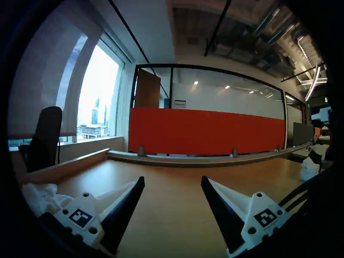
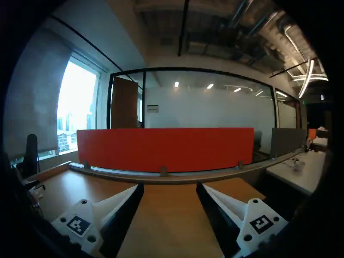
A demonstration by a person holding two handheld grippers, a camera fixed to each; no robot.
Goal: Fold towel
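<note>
At left edge of desk (image 1: 172, 223): crumpled white towel (image 1: 41, 195), just beside left gripper (image 1: 172, 178), not gripped. Fingers of left gripper spread, nothing between. Fingers of right gripper (image 2: 169, 185) likewise spread, empty, over desk. Judged status: folding not begun; grasping, flattening and folding all outstanding.

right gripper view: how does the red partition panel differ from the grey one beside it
Colour: the orange-red flat partition panel is bright, the grey flat partition panel dull. Span: the red one runs wide behind the brown wooden desk; the grey one looks narrower, by the white desk. Both stand upright at a desk's far edge.
</note>
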